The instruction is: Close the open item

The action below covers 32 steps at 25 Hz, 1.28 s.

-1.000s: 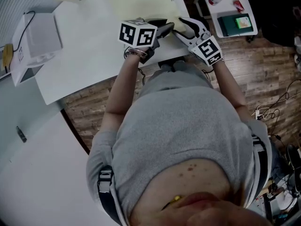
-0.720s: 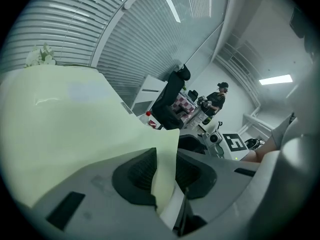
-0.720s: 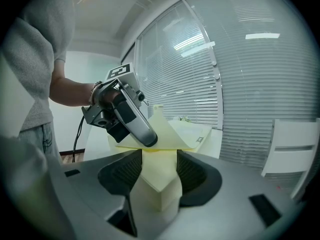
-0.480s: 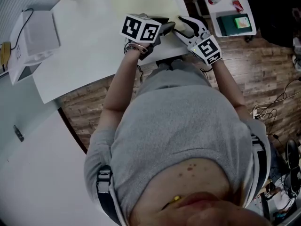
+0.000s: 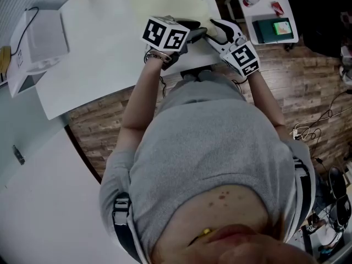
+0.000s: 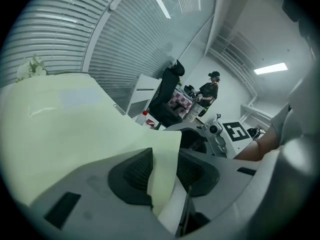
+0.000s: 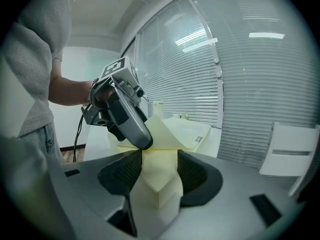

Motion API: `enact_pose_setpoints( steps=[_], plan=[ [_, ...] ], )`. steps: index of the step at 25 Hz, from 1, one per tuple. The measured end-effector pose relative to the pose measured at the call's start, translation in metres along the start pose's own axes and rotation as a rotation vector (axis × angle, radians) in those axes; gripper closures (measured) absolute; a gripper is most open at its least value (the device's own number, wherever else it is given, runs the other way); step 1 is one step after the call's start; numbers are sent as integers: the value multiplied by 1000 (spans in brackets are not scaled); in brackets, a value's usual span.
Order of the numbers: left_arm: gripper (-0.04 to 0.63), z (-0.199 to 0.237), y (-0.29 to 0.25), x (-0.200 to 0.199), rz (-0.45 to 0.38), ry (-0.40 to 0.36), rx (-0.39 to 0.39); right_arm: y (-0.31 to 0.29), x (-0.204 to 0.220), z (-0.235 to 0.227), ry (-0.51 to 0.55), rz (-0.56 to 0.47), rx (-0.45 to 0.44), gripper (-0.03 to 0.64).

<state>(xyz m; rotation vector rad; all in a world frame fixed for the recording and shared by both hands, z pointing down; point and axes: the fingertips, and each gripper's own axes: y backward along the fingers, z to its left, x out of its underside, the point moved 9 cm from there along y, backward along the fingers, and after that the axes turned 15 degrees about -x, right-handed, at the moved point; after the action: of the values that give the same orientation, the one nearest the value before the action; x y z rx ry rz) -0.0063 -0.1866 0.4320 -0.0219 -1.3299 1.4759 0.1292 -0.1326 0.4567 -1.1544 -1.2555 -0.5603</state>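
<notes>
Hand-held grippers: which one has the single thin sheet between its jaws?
The left hand-held gripper: its jaws, just opening, straddle one thin yellow flap. The right hand-held gripper grips the thick folded corner.

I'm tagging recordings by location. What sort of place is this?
Probably an office or lab workroom: white tables, slatted window blinds along the wall, and a black office chair by a far desk.

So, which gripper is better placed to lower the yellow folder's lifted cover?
Left, probably: the left gripper has the lifted cover between its jaws, which have just been opening. The right gripper is shut on a corner of the folder, steadying it.
</notes>
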Motion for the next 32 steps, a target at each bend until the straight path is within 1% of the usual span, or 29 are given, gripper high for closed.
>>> enact_pose_setpoints(
  steps=[3,6,9,10,11,13,14,15,17,19,21,23,25,29,32],
  plan=[
    [452,-2,0,-1,2,-12,20,9,-2,0,33,5,4,348],
    [424,-4,0,1,2,-26,36,22,1,2,89,-3,8,348],
    [400,-11,0,3,0,-108,23,36,4,1,125,-10,36,350],
    [458,-12,0,4,-12,-125,11,38,5,1,138,8,40,349],
    [505,-12,1,5,-36,-122,1,39,7,1,155,38,38,350],
    [512,-9,5,4,-103,-66,6,40,10,4,195,90,26,350],
    [520,-7,7,4,-133,-29,16,41,10,6,207,96,22,350],
    [527,-4,9,3,-157,7,26,43,10,7,205,85,21,350],
    [534,2,13,4,-193,63,42,47,7,7,169,26,27,350],
    [541,6,16,4,-222,94,45,50,3,4,125,-44,36,355],
    [548,6,18,6,-252,90,37,51,-2,3,95,-83,46,375],
    [554,2,20,9,-287,64,26,51,-8,3,87,-104,56,409],
    [558,-1,21,11,-326,43,16,50,-12,2,78,-120,64,471],
    [563,-2,27,15,-416,39,15,46,-19,0,47,-176,68,509],
    [569,0,35,19,-490,60,28,43,-21,1,31,-168,77,518]
  ],
)
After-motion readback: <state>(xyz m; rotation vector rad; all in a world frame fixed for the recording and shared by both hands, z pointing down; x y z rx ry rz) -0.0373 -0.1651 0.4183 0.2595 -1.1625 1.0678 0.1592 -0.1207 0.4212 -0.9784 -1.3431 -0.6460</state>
